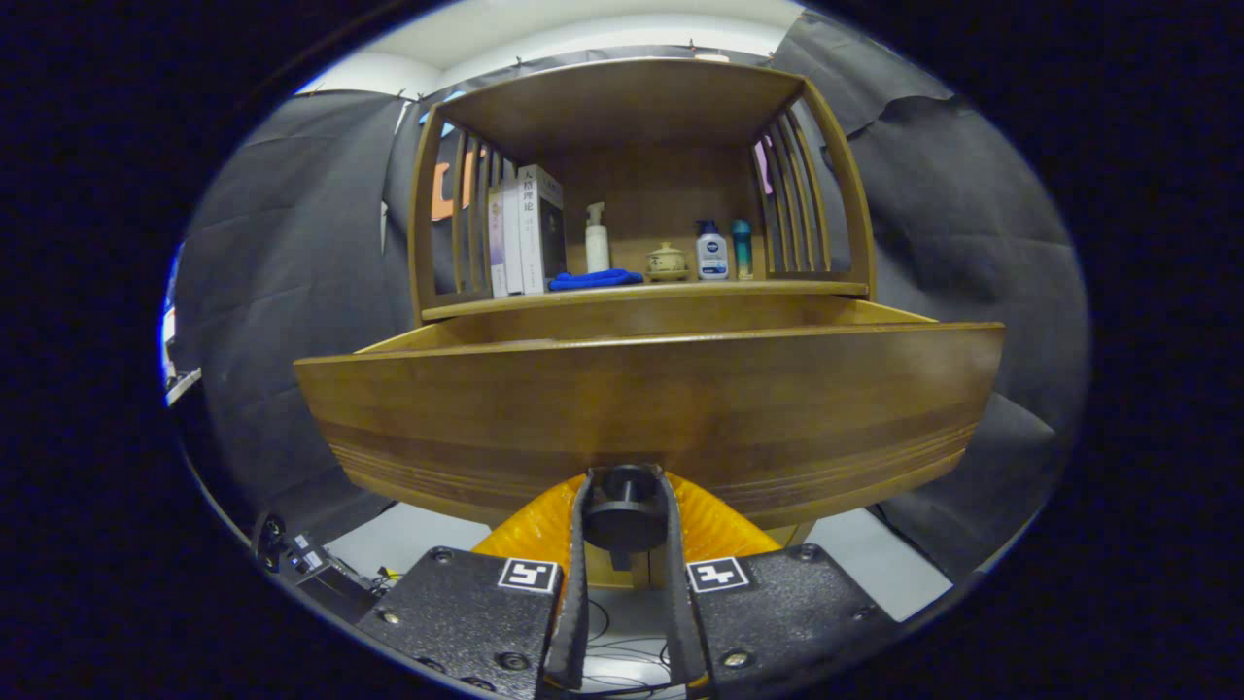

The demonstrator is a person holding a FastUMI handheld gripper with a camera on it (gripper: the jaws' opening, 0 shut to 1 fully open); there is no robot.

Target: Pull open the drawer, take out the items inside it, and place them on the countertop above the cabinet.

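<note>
A: Where's the gripper (624, 515)?
B: Its fingers are clamped on the black knob (622, 506) of the drawer (641, 408), pulled out.
A: Room ahead?
B: Beyond the front's top edge, the countertop (641, 296) holds books (525, 233), bottles and a blue cloth (593, 280).

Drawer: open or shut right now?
Open. The drawer front stands well out from the cabinet, side walls showing behind it; the fingers grip its knob. Contents hidden.
</note>
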